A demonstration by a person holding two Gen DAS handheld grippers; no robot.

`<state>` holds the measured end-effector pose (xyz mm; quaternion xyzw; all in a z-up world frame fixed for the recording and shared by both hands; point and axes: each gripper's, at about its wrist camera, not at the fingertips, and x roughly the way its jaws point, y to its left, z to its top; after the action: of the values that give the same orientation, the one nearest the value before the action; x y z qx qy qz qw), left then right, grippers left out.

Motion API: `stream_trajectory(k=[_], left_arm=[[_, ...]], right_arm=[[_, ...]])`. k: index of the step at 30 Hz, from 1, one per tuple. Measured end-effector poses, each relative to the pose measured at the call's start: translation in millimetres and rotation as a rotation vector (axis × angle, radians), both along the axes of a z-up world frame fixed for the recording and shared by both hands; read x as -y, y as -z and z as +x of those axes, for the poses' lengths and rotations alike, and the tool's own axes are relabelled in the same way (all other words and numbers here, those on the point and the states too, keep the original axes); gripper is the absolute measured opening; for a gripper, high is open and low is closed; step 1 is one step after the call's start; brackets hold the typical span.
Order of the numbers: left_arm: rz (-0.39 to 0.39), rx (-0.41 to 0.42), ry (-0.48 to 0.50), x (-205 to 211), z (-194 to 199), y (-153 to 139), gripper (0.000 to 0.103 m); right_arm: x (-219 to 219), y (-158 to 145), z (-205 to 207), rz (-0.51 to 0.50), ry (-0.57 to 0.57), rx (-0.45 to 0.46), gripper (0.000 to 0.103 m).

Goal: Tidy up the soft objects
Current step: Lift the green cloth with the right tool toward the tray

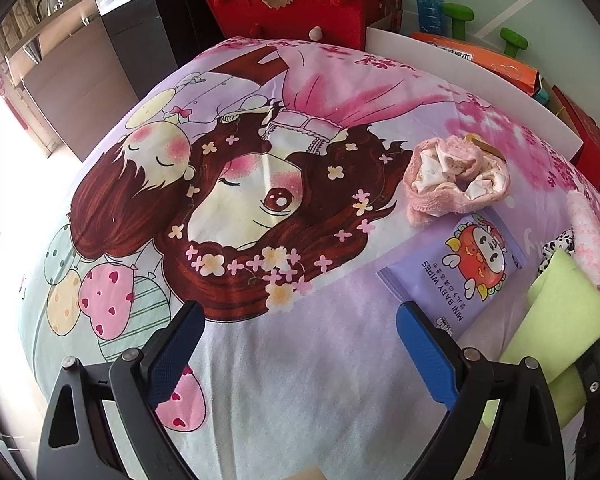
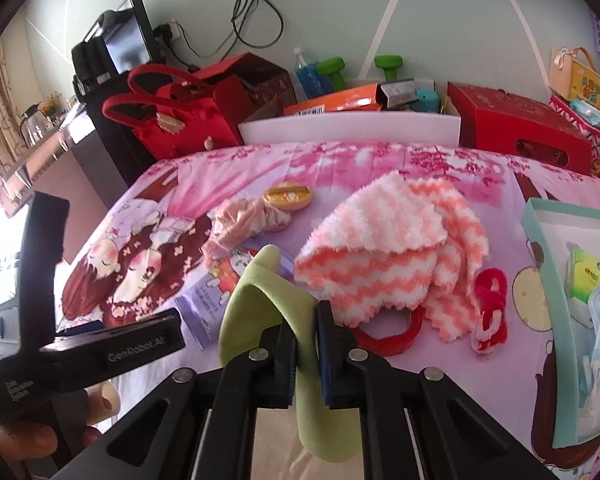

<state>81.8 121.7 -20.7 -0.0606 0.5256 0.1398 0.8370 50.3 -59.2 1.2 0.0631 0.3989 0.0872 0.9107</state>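
A soft light-green folded cloth is pinched between the right gripper's 2 closed fingers, rising ahead of them. Beyond lies a pink-and-white striped fluffy towel. The left gripper hovers with fingers spread wide over the cartoon-print sheet, holding nothing; a purple baby-wipes pack lies right of them.

My left wrist camera sits low over cartoon bedsheet, looking forward between left tongs toward red bag at far edge. My right wrist camera looks same way past right tongs — from further right, slightly further back. Shared ground: wipes pack, pink scrunchie, green dumbbells.
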Motion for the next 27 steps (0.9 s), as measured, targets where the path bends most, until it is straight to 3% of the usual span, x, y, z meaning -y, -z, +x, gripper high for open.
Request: stream_trajectory(k=[14, 27], left_arm=[[0.0, 0.033, 0.025, 7, 0, -7, 0.097], [0.027, 0.079, 0.137, 32, 5, -4, 0.097]], right_arm=[[15, -26, -13, 0.051, 0.028, 0.129, 0.006], [73, -72, -38, 0.087, 0.173, 0.266, 0.006]])
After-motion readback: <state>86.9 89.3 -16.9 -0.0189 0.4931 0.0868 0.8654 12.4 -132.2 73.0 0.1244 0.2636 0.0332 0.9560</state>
